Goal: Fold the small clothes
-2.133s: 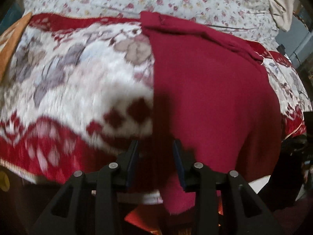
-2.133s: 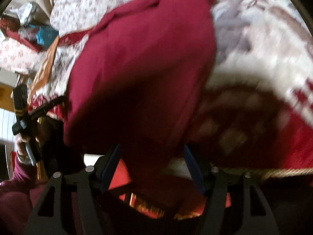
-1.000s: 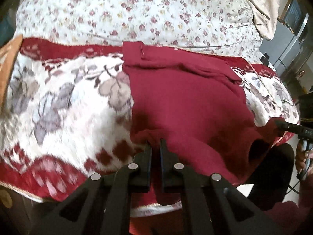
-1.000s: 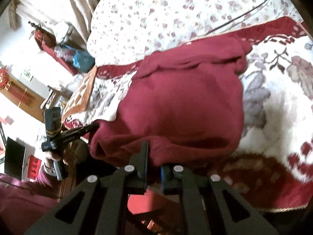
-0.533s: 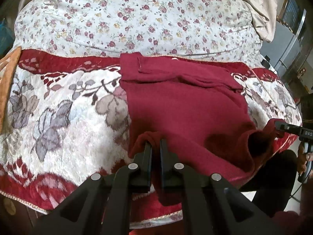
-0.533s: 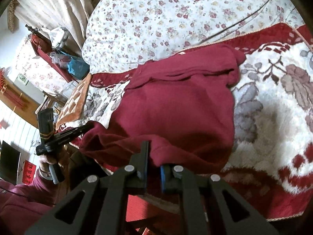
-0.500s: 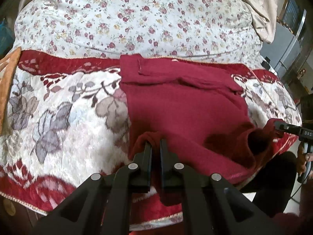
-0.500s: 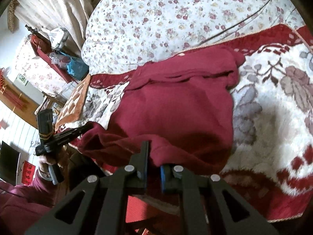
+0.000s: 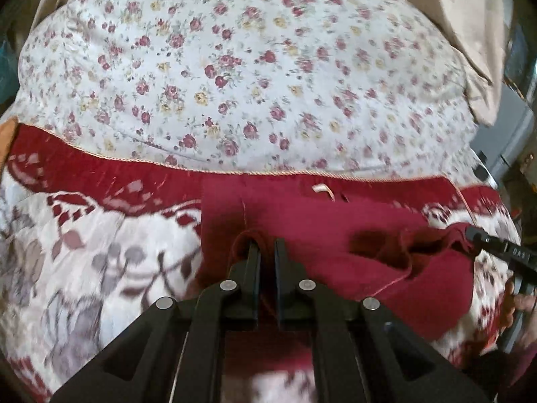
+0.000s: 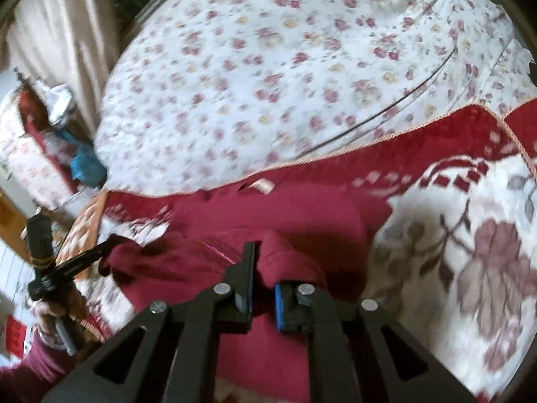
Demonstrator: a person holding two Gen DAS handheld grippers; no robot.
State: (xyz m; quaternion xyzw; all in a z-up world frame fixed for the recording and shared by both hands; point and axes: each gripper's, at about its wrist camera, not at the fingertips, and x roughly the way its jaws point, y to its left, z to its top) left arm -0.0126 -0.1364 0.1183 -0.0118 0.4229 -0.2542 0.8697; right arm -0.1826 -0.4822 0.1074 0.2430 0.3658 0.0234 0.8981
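Two grippers are engaged on one dark red garment [image 9: 335, 235], which lies on the patterned blanket [image 9: 84, 252] of a bed, its far edge close to the blanket's corded border and the floral quilt [image 9: 251, 67] beyond. The left gripper [image 9: 266, 245] has its jaws pressed nearly together, pinching a raised corner of the cloth. The right gripper [image 10: 263, 268] is likewise clamped on a bunched edge, with cloth heaped over one finger.

Risks, as judged: the carried hem sags between the two holds, so the fold may land crooked or with a trapped ridge if the corners are set down unevenly. The bunching at the right gripper could cause cloth to drag back on release. A small ribbon tab [image 10: 261, 186] near the far edge may be buried under the fold.

Compared with half a second earlier, both grippers have carried the near hem well forward over the garment body; the exposed body is now much shorter, and the hem sits near the far edge. Both views are blurred by motion.
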